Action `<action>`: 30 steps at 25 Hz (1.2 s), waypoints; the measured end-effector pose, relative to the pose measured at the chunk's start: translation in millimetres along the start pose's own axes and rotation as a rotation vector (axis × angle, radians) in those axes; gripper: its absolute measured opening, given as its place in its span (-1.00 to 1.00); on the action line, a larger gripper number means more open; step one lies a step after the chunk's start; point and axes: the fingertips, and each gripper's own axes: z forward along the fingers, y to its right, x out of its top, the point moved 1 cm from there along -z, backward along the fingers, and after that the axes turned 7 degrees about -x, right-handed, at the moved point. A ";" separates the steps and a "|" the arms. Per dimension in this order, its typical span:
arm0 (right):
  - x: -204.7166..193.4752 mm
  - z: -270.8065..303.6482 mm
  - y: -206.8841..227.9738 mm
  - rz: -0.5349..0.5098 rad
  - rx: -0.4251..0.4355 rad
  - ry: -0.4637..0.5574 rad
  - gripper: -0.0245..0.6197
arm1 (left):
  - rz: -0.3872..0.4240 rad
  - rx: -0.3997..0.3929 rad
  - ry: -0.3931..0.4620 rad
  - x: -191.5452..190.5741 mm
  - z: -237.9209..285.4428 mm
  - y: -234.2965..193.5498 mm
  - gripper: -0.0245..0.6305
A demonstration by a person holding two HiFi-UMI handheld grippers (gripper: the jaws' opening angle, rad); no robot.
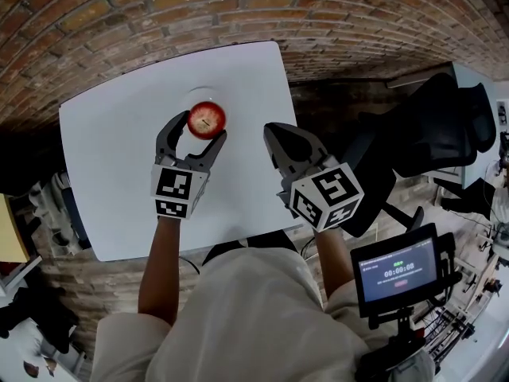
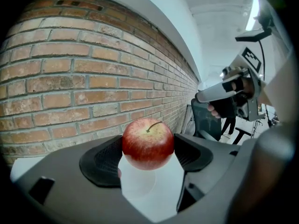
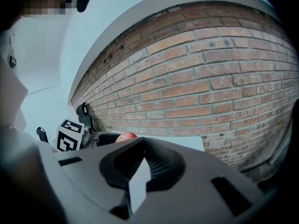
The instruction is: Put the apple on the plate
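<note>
White table (image 1: 103, 134), black chair (image 1: 433, 126), perhaps a timer screen (image 1: 398, 270)

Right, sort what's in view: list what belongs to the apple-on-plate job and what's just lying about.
Job: apple, held in the left gripper's jaws; plate below it; white table.
Lying about: right gripper, jaws shut and empty; black chair; timer screen.

Plate (image 1: 197, 94) mostly behind apple (image 1: 206, 118)
</note>
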 end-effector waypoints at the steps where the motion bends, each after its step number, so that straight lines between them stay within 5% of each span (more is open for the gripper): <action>1: -0.5 0.9 0.0 0.000 0.000 -0.002 -0.91 | -0.002 -0.001 -0.004 -1.9 1.3 -0.8 0.16; 30: -22.7 21.7 14.7 0.028 -0.023 -0.069 -0.91 | -0.056 0.010 -0.093 -56.0 46.3 -33.8 0.16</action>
